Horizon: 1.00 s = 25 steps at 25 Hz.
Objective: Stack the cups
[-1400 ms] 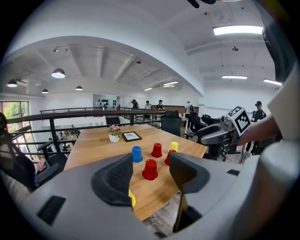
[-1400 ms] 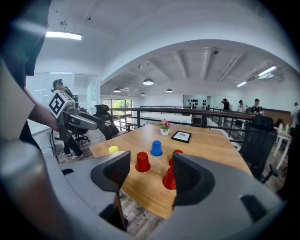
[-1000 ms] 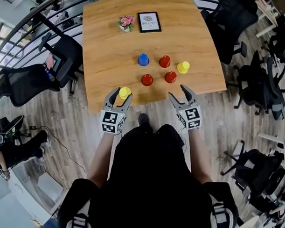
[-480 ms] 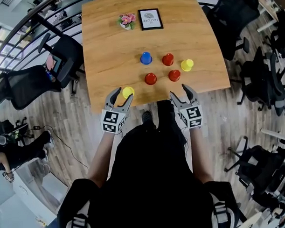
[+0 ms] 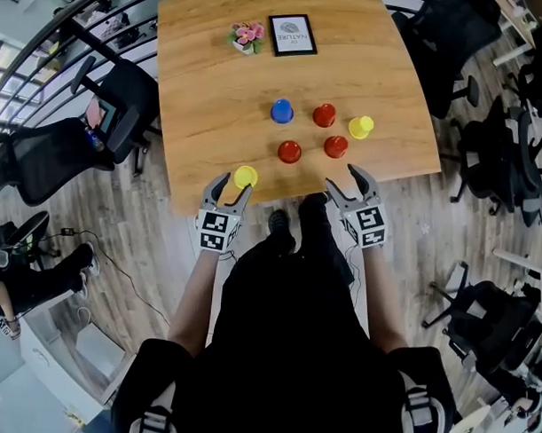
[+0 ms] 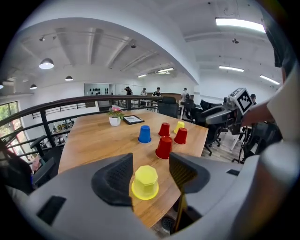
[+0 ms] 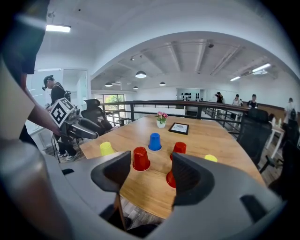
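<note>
Wide open on the left tongs (image 5: 228,188), gripping nothing. Straddling the near yellow cup (image 6: 145,182), with a gap to either jaw. Wide open on the right tongs (image 5: 343,182) too, and empty, held just short of the tabletop (image 5: 195,93) edge, with the nearest red cup (image 5: 335,147) a little way ahead.

Could go wrong in a few ways from here:
- Might nudge the near yellow cup with one jaw before the other arrives. Looks light, sits close to the near edge, and so would probably slide or tip towards the floor.
- Might close too high on the tapered wall and squeeze the cup downward out of the grip.
- Might clamp too hard and, judging by the thin look of the wall, buckle it and spoil the fit over the next cup.
- Might swing the carried cup low across the cluster ahead of the tongs and topple the blue cup (image 5: 282,111) or a red one.

As for the look of the near yellow cup: upside down, rim flat on the wood, base upward. Faceted rather than round on top, flaring to a wider lip below. Matched in colour by the far yellow cup (image 5: 360,127), ahead of the right tongs and beyond the nearest red cup. Nothing stacked yet.
</note>
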Motion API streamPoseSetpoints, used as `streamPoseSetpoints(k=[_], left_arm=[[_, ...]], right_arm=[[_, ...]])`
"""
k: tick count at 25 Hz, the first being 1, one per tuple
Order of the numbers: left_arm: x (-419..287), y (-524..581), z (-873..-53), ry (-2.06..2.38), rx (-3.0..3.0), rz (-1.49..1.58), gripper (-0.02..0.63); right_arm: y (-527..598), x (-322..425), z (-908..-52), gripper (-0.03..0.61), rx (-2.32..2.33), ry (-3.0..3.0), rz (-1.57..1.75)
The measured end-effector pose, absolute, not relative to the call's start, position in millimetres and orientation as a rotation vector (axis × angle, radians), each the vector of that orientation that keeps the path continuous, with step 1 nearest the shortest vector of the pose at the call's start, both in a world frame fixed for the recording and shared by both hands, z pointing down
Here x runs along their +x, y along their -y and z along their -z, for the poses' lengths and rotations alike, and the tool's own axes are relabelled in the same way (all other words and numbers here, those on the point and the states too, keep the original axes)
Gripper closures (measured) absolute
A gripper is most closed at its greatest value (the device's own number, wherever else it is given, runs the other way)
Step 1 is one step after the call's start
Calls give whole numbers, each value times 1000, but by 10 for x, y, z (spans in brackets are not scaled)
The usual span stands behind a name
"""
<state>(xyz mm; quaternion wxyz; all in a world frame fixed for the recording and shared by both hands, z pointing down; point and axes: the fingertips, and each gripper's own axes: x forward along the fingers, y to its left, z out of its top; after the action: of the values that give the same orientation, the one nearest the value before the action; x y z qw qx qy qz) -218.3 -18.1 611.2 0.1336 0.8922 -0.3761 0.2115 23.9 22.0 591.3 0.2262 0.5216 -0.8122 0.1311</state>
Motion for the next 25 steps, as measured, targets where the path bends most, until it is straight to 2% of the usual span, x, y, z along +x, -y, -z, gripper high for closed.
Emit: streamPoseSetpoints(k=[13, 25], left_arm=[[-2095, 230, -6670, 1049, 2542, -773, 360], [-2104, 437, -6727, 1140, 2526, -810, 360]], right_arm=[[-331, 293, -6000, 293, 1436, 2204, -403], [-307, 393, -5993, 295, 1437, 2190, -402]])
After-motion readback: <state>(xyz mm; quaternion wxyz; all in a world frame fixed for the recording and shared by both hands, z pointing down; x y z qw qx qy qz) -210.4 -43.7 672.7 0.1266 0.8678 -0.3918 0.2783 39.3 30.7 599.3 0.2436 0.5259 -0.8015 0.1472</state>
